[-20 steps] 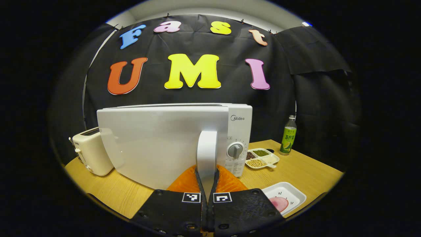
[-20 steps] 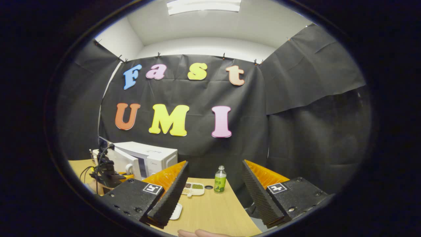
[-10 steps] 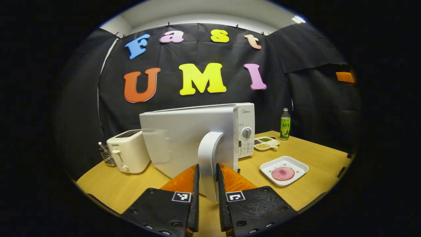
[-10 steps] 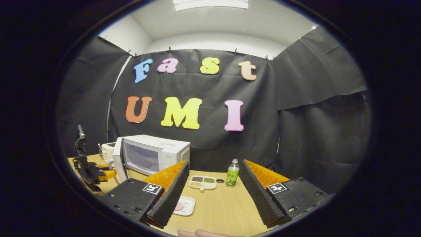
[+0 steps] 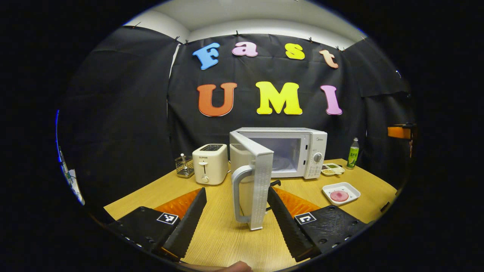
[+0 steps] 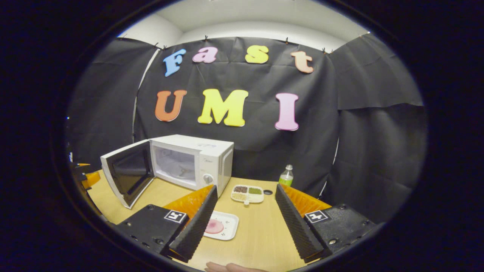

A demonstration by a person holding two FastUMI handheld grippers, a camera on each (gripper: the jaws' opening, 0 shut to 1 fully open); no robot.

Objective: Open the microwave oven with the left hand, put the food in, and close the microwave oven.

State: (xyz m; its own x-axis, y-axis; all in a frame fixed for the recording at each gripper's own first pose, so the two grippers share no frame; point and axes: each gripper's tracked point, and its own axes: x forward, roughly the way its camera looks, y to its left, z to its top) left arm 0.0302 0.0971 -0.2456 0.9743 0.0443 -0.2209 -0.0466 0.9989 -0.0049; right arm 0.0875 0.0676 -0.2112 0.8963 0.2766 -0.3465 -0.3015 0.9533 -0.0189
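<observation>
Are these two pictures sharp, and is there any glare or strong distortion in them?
Left gripper view: sharp, the fisheye bends the open microwave door, no glare on the table. Right gripper view: sharp too, the microwave evenly lit, the wall curved near the edges.

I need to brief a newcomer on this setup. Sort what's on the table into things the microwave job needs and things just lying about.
For the job:
microwave, its door swung open
white plate with the pink food
left gripper, open

Just lying about:
toaster
wire basket
divided dish of beans
green bottle
</observation>
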